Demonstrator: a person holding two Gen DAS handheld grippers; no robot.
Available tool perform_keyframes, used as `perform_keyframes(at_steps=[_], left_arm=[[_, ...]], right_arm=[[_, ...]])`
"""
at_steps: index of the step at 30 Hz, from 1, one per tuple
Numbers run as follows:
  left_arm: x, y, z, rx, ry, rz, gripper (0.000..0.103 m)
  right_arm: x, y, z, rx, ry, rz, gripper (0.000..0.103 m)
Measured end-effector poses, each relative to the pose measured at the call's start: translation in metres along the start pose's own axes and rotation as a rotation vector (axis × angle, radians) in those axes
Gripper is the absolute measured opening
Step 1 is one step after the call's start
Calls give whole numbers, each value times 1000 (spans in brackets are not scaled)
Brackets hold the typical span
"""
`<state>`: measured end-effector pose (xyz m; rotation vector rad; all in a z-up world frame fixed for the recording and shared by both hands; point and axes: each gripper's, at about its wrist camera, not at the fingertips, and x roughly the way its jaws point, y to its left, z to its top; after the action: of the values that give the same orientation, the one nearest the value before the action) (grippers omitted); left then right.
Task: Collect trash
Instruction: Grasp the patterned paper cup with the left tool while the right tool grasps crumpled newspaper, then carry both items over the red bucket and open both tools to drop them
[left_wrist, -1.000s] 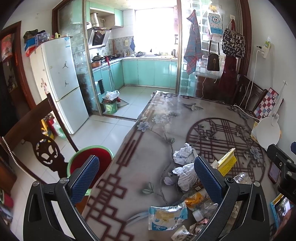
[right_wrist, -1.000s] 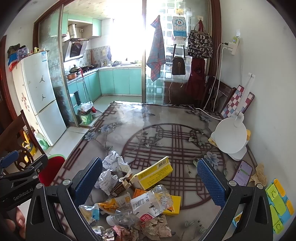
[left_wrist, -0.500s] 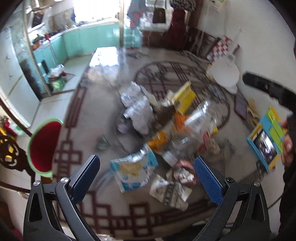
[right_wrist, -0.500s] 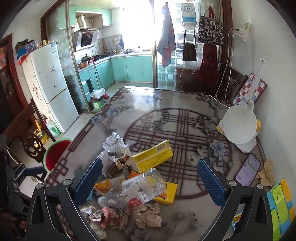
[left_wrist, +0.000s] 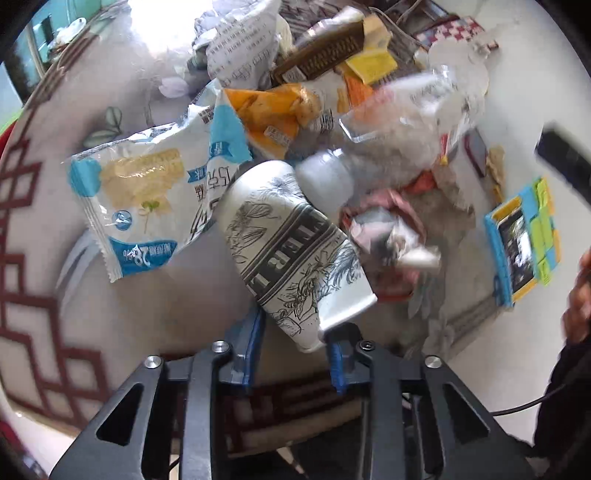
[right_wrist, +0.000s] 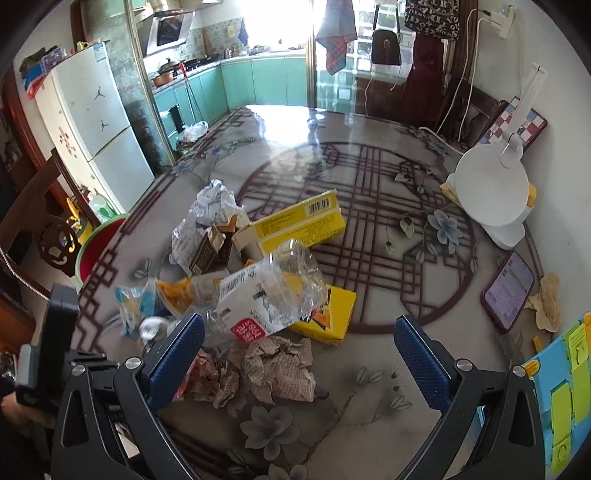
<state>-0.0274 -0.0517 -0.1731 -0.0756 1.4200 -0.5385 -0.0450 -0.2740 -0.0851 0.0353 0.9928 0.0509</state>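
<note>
A pile of trash lies on the patterned table (right_wrist: 373, 391). In the left wrist view a crushed paper cup (left_wrist: 288, 251) with black-and-white print has its lower end between the blue pads of my left gripper (left_wrist: 295, 343), whose jaws are closing and touch it. Around the cup lie a blue-and-white snack wrapper (left_wrist: 140, 199), an orange wrapper (left_wrist: 273, 110) and a clear plastic bottle (left_wrist: 399, 125). My right gripper (right_wrist: 299, 354) hangs open over crumpled newspaper (right_wrist: 280, 369), near the bottle (right_wrist: 269, 299) and a yellow box (right_wrist: 299, 225).
A phone (right_wrist: 509, 291), a white round lamp (right_wrist: 491, 188) and a blue-and-yellow toy (right_wrist: 561, 398) sit along the table's right side. A red stool with a green rim (right_wrist: 96, 251), a wooden chair (right_wrist: 37, 221) and a fridge (right_wrist: 92, 118) stand to the left.
My left gripper tipped down onto the pile and its jaws went from wide to narrow around the paper cup. My right gripper sank closer to the trash, still wide.
</note>
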Motion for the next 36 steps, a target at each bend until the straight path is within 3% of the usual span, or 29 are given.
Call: perform_keyframes(at_steps=[5,7,9,10,14,23,29,36], left_arm=[[-36,-6,10,28,-121,67,24],[-46,-10,12,37,-158,85,24],[-53,-14,12,44,-184,101,24],[-57,-15,12,46,-194,108,24],[-79,-3,18,45,-226,123,24],[-116,15,35,71,-365,146,24],[-132,48,46,23,-404,177,24],[-150,111,47,-64,-413,219,24]], right_arm=[[37,1,-25,-1,134,55,98],[53,3,-33,0,170,73,85],[71,4,-39,8,206,86,51],[80,4,-42,16,229,90,40],[78,-1,-39,75,190,106,35],[-6,12,14,84,-36,89,35],[-28,46,55,62,-112,108,35],[-17,114,90,10,-114,162,35]])
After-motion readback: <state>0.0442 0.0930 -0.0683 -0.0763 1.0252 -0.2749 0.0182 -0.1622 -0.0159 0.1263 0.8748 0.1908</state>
